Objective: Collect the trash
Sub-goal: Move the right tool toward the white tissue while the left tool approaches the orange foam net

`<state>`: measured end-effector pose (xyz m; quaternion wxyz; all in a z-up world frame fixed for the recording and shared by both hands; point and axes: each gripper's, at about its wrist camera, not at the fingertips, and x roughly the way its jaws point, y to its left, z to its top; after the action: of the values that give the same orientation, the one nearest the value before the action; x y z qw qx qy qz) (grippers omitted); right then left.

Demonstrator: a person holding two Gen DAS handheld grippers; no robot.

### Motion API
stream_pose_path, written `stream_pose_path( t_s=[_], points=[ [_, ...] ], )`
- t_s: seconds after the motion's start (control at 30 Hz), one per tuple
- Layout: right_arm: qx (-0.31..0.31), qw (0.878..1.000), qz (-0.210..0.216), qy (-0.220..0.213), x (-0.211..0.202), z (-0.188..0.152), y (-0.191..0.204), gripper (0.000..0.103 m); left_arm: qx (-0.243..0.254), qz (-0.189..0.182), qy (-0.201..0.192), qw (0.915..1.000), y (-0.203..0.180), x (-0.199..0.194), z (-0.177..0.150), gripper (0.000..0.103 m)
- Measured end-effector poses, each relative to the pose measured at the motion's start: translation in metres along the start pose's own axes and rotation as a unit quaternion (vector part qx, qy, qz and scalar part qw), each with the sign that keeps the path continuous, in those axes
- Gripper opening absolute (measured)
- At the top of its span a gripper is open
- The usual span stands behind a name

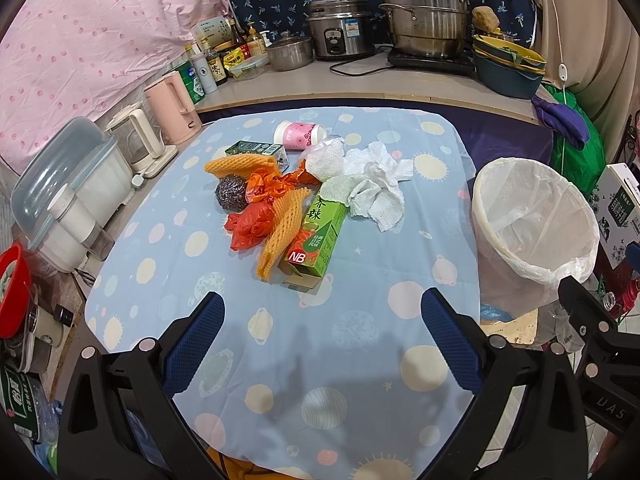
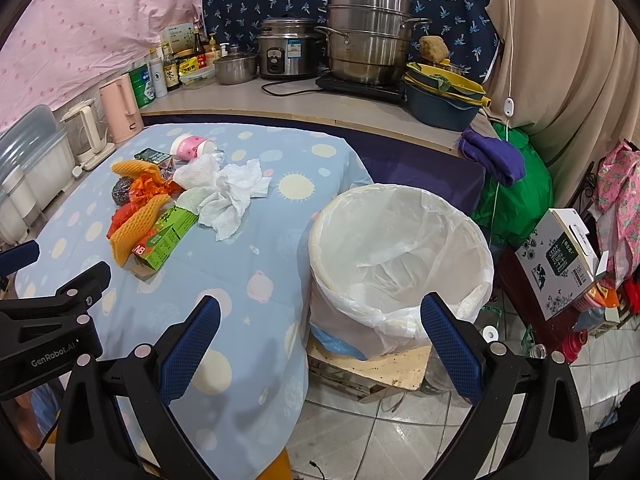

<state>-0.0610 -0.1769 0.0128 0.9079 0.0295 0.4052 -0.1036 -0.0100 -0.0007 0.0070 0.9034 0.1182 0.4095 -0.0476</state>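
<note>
Two grippers wait with jaws apart and empty; nothing collected yet, judging by the bare bin liner.

The table [image 1: 420, 240], under a spotted blue cloth, stands before a counter of pots; the bin [image 2: 400, 256] sits just right of it. Left of the bin lies the trash [image 1: 296, 192]: tissues, carton, foam nets, cup. Left gripper [image 1: 322, 344] likely reaches the carton first; right gripper [image 2: 320, 344] hovers near the bin.

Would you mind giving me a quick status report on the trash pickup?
Left gripper open, empty; right gripper open, empty. Trash pile on the tablecloth, untouched. Lined bin beside the table, nothing seen inside. Path clear.
</note>
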Motion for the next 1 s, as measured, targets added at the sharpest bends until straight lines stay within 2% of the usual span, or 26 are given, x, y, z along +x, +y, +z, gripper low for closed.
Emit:
stream_pose_path(
  t_s=[0.27, 0.53, 0.83, 1.0],
  points=[
    [-0.004, 1.000, -0.001, 0.005, 0.003, 0.003, 0.010, 0.096, -0.009, -0.008, 0.010, 0.9999, 0.019, 0.003, -0.009, 0.094],
    [0.010, 1.000, -0.002, 0.015, 0.019, 0.008, 0.011, 0.096, -0.041, -0.009, 0.027, 0.9988, 0.037, 0.027, 0.005, 0.094],
    [0.027, 0.999, 0.007, 0.023, 0.058, 0.018, 0.028, 0.096, -0.065, -0.007, 0.040, 0.9970, 0.068, 0.063, 0.017, 0.094],
    [0.027, 0.999, 0.013, 0.030, 0.082, 0.029, 0.040, 0.096, -0.064, -0.022, 0.058, 0.9960, 0.072, 0.090, 0.019, 0.094]
  ],
)
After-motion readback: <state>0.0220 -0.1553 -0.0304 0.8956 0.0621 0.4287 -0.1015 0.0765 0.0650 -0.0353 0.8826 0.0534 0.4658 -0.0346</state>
